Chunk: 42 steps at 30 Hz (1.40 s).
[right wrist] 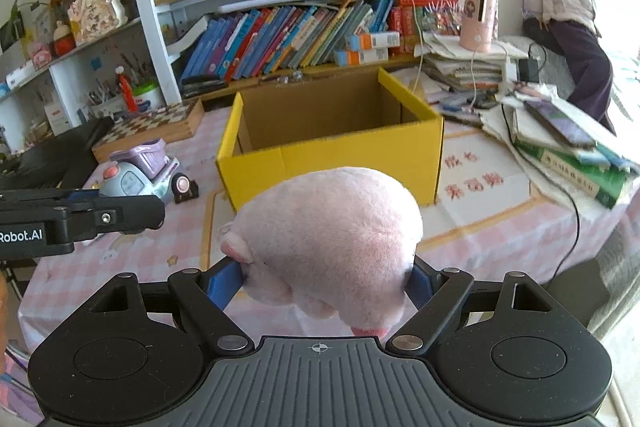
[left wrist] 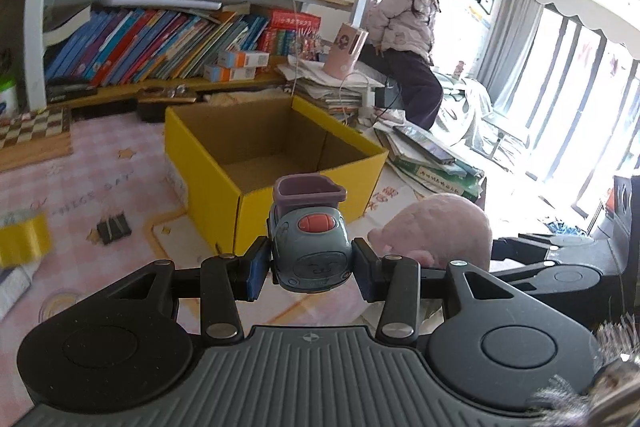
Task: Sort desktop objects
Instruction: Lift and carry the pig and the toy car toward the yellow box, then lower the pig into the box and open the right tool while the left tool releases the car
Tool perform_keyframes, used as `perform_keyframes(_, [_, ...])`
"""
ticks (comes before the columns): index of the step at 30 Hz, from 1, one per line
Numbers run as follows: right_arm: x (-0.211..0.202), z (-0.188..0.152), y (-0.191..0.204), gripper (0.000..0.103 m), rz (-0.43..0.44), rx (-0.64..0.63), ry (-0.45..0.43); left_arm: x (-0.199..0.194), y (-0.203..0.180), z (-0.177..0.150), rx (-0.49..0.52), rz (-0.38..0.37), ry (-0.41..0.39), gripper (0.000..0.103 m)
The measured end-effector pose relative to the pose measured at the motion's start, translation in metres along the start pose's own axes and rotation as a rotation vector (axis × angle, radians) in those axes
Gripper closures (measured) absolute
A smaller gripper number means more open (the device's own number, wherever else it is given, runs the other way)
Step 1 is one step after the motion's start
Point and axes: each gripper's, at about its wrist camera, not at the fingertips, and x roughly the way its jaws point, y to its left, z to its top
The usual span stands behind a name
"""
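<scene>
My left gripper (left wrist: pixel 310 265) is shut on a small blue-grey toy truck (left wrist: pixel 309 243) with a purple bed and a red button, held above the pink tablecloth. The same toy truck (right wrist: pixel 144 173) and left gripper (right wrist: pixel 120 213) show at the left of the right wrist view. My right gripper (right wrist: pixel 324 279) is shut on a pink plush pig (right wrist: pixel 328 235), which fills the space between its blue pads. That plush pig (left wrist: pixel 436 231) also appears right of the truck. An open yellow cardboard box (left wrist: pixel 276 151), empty inside, stands just beyond both grippers; the box (right wrist: pixel 332 147) is straight ahead.
Black binder clips (left wrist: pixel 114 227) and a yellow object (left wrist: pixel 24 239) lie left of the box. A chessboard (right wrist: pixel 156 125) sits behind. Stacks of books and papers (right wrist: pixel 568 151) crowd the table's right side, with a cable. Bookshelves (right wrist: pixel 288 31) line the back. A person (right wrist: pixel 568 3) sits at the window.
</scene>
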Motion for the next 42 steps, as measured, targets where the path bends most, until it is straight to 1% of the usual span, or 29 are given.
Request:
perform_keyframes(5, [0.009,0.026,-0.005,0.019,-0.002,-0.036,-0.041,0.013,0.0,0.022,0.033,-0.007,-0.026,0.062])
perform_keyframes(12, [0.034,0.069,-0.014,0.019,-0.004,-0.103,-0.095,0.035,0.006,0.054,0.082,0.021,-0.078,0.062])
perform_keyframes(15, [0.051,0.087,-0.017,0.019,0.001,-0.137,-0.1,0.048,0.009,0.068,0.094,0.031,-0.092,0.062])
perform_keyframes(18, [0.071,0.103,-0.017,0.019,0.006,-0.196,-0.091,0.067,0.015,0.083,0.099,0.043,-0.088,0.062])
perform_keyframes(21, [0.091,0.116,-0.013,0.019,0.006,-0.282,-0.08,0.09,0.025,0.095,0.083,0.051,-0.061,0.062])
perform_keyframes(23, [0.106,0.124,-0.013,0.019,0.009,-0.317,-0.062,0.106,0.031,0.101,0.083,0.062,-0.033,0.062])
perform_keyframes(27, [0.136,0.137,-0.017,0.019,0.025,-0.324,-0.015,0.136,0.039,0.109,0.111,0.101,0.013,0.062])
perform_keyframes(29, [0.154,0.142,-0.018,0.019,0.029,-0.329,0.02,0.151,0.043,0.111,0.125,0.092,0.036,0.062])
perform_keyframes(33, [0.187,0.147,-0.016,0.019,0.0,-0.378,0.098,0.176,0.05,0.115,0.151,0.106,0.068,0.062])
perform_keyframes(35, [0.199,0.146,-0.013,0.019,-0.002,-0.428,0.128,0.188,0.054,0.117,0.151,0.11,0.096,0.062])
perform_keyframes(39, [0.218,0.137,-0.002,0.019,-0.006,-0.575,0.177,0.21,0.064,0.115,0.168,0.139,0.153,0.062])
perform_keyframes(42, [0.229,0.129,0.006,0.019,-0.021,-0.669,0.197,0.223,0.068,0.111,0.195,0.162,0.187,0.062])
